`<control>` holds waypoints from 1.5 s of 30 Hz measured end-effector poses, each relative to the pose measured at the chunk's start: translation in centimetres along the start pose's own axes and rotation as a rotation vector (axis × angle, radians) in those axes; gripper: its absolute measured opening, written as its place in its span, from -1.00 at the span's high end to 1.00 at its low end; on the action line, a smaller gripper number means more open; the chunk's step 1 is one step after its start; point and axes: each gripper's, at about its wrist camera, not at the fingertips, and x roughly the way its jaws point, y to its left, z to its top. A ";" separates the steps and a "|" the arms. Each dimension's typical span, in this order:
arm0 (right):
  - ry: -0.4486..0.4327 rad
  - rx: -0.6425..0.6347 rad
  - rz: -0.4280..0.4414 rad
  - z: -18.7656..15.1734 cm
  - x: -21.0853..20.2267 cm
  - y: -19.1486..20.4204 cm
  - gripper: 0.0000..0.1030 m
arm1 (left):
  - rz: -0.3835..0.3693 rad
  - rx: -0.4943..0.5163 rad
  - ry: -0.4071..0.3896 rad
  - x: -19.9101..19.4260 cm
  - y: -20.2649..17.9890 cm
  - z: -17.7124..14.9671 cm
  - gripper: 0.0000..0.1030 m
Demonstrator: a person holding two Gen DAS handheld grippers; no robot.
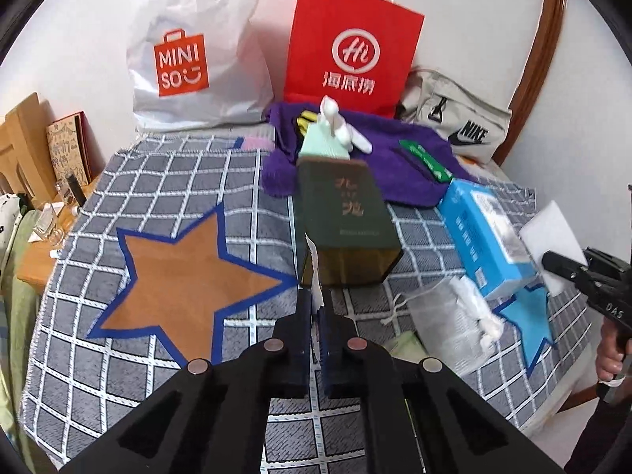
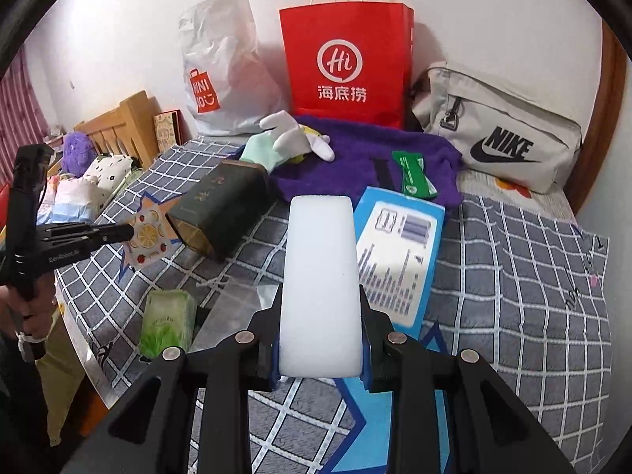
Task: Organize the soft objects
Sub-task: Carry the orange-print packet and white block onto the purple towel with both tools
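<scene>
My left gripper (image 1: 315, 296) is shut on a thin flat pouch (image 1: 315, 264), seen edge-on above the checked blanket (image 1: 158, 355). In the right wrist view the same pouch (image 2: 146, 237) shows a citrus-slice print, pinched at the tip of the left gripper (image 2: 128, 233). My right gripper (image 2: 320, 304) is shut on a white foam block (image 2: 320, 268) that sticks out forward past its fingers. From the left wrist view the right gripper (image 1: 553, 258) and the foam block (image 1: 551, 237) hang at the right, by the blue box (image 1: 486, 233).
A dark green box (image 2: 221, 209) lies mid-bed with a white and mint glove (image 2: 292, 138) behind it on a purple towel (image 2: 355, 158). A mesh pouch (image 1: 442, 328), a green tissue pack (image 2: 168, 324), a red bag (image 2: 343, 59), a white bag (image 1: 189, 51) and a grey sling bag (image 2: 501, 134) surround them.
</scene>
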 end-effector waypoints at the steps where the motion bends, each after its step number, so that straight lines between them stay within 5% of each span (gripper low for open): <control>1: -0.002 -0.001 0.000 0.2 0.0 0.0 0.44 | -0.002 0.002 -0.008 -0.3 0.0 0.2 0.92; 20: -0.033 -0.004 -0.013 5.1 1.9 -2.5 0.44 | -0.047 0.009 -0.095 -0.6 -2.5 7.1 0.92; 45: -0.046 0.014 -0.020 12.1 7.7 -6.1 0.44 | -0.106 0.025 -0.094 5.5 -5.3 15.8 0.92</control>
